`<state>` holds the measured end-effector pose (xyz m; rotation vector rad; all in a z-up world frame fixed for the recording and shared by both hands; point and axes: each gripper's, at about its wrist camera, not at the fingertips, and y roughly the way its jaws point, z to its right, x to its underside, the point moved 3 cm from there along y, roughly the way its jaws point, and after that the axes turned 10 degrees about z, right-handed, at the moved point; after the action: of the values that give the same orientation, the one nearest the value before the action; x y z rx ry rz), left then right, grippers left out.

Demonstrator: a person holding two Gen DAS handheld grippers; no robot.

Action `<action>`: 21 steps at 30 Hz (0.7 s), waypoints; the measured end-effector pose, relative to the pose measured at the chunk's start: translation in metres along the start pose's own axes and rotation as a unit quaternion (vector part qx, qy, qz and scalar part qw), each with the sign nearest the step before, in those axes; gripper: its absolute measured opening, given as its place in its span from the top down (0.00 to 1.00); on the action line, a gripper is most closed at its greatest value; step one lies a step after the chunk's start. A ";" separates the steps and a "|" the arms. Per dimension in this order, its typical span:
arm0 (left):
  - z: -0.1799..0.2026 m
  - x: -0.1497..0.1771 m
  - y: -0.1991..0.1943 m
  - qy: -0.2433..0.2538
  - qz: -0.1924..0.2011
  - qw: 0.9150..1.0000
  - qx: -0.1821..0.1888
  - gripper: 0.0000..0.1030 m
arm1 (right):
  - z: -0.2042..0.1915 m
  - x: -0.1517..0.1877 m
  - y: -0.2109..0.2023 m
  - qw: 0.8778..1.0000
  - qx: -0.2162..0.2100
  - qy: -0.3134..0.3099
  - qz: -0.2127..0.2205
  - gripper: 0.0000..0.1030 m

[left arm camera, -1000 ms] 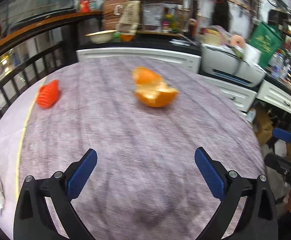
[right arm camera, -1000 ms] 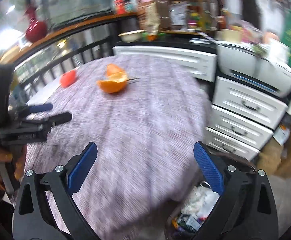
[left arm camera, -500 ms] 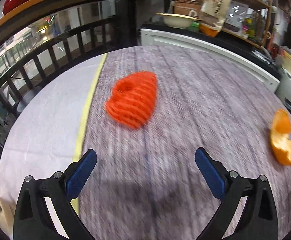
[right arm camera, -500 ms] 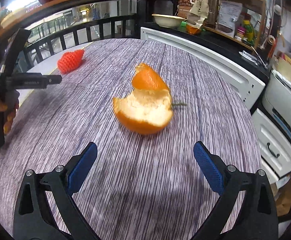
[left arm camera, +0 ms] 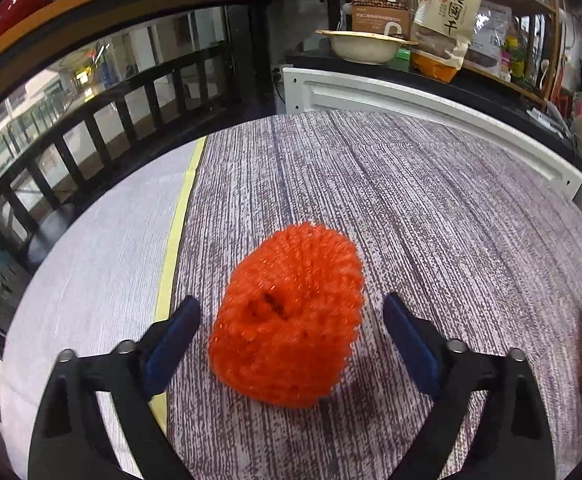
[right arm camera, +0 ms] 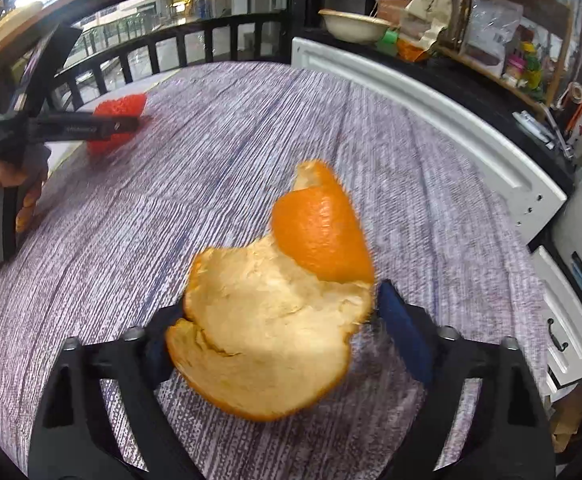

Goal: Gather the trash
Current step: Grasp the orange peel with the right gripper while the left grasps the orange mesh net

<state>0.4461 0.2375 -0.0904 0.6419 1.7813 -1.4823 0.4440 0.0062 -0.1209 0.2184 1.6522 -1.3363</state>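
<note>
The right tool [right arm camera: 279, 320] sits spread around the orange peel [right arm camera: 279, 312] on the striped tablecloth [right arm camera: 251, 120].

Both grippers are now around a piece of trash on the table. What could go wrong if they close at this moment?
1. The orange peel is a thin, curled shell between the open right gripper; it may tear or slip out.
2. The red foam net between the open left gripper looks soft; it may squash and slide free.
3. Either gripper might catch the tablecloth.

Two close wrist views along the fingers, low over one table [left arm camera: 431, 200], both catching the red foam net [left arm camera: 291, 320].
</note>
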 end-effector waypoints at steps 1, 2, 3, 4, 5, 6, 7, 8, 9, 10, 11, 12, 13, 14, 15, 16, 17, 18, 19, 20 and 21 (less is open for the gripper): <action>0.002 0.000 0.002 0.007 -0.002 1.000 -0.004 0.35 | -0.001 0.000 -0.001 1.000 0.001 0.000 0.003 0.29; 0.003 0.000 0.004 0.011 -0.005 1.000 -0.008 0.40 | 0.000 0.000 -0.003 1.000 0.002 0.002 0.008 0.32; 0.004 0.001 0.004 0.013 -0.006 1.000 -0.013 0.48 | 0.002 -0.001 -0.006 1.000 0.002 0.006 0.011 0.36; 0.006 0.000 0.003 0.012 -0.003 1.000 -0.015 0.57 | 0.004 -0.002 -0.008 1.000 0.000 0.012 0.012 0.40; 0.006 -0.001 0.000 0.009 0.004 1.000 -0.015 0.61 | 0.005 -0.003 -0.012 1.000 -0.003 0.019 0.015 0.42; 0.006 -0.001 -0.005 0.006 0.012 1.000 -0.014 0.67 | 0.007 -0.003 -0.016 0.999 -0.006 0.027 0.018 0.46; 0.007 -0.001 -0.008 0.004 0.016 1.000 -0.010 0.69 | 0.008 -0.003 -0.017 0.999 -0.009 0.031 0.018 0.49; 0.008 -0.002 -0.012 0.003 0.018 1.000 -0.006 0.71 | 0.009 -0.002 -0.020 0.999 -0.011 0.037 0.019 0.50; 0.010 -0.002 -0.017 0.003 0.021 1.000 -0.003 0.73 | 0.009 0.000 -0.023 0.999 -0.012 0.040 0.020 0.52; 0.012 -0.002 -0.021 0.004 0.025 1.000 -0.001 0.73 | 0.008 0.001 -0.025 0.999 -0.013 0.043 0.021 0.52; 0.015 -0.002 -0.028 0.004 0.030 1.000 0.003 0.73 | 0.008 0.004 -0.029 0.998 -0.016 0.048 0.022 0.52; 0.018 -0.001 -0.033 0.003 0.033 0.999 0.007 0.74 | 0.008 0.006 -0.032 0.998 -0.018 0.052 0.024 0.53; 0.021 -0.001 -0.040 0.001 0.037 0.999 0.014 0.74 | 0.008 0.009 -0.036 0.998 -0.020 0.057 0.026 0.53; 0.024 0.000 -0.045 0.002 0.040 0.999 0.019 0.74 | 0.007 0.011 -0.043 0.997 -0.023 0.062 0.030 0.53; 0.029 0.001 -0.056 0.004 0.046 0.999 0.027 0.74 | 0.007 0.012 -0.048 0.997 -0.024 0.064 0.033 0.53; 0.033 0.002 -0.061 0.006 0.050 0.998 0.031 0.74 | 0.006 0.015 -0.056 0.997 -0.027 0.067 0.039 0.53; 0.038 0.004 -0.069 0.011 0.055 0.998 0.036 0.74 | 0.005 0.017 -0.062 0.996 -0.029 0.069 0.042 0.53; 0.045 0.006 -0.078 0.015 0.060 0.997 0.043 0.74 | 0.005 0.019 -0.068 0.996 -0.032 0.071 0.045 0.53; 0.051 0.010 -0.086 0.017 0.062 0.997 0.051 0.74 | 0.004 0.021 -0.075 0.996 -0.033 0.074 0.048 0.53; 0.057 0.014 -0.095 0.018 0.064 0.996 0.062 0.74 | 0.003 0.024 -0.084 0.995 -0.035 0.076 0.052 0.53; 0.062 0.019 -0.103 0.019 0.065 0.995 0.070 0.74 | 0.001 0.028 -0.091 0.995 -0.036 0.075 0.056 0.53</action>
<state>0.3694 0.1533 -0.0465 0.8463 1.6416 -1.5226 0.3709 -0.0408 -0.0815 0.3714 1.7842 -1.1973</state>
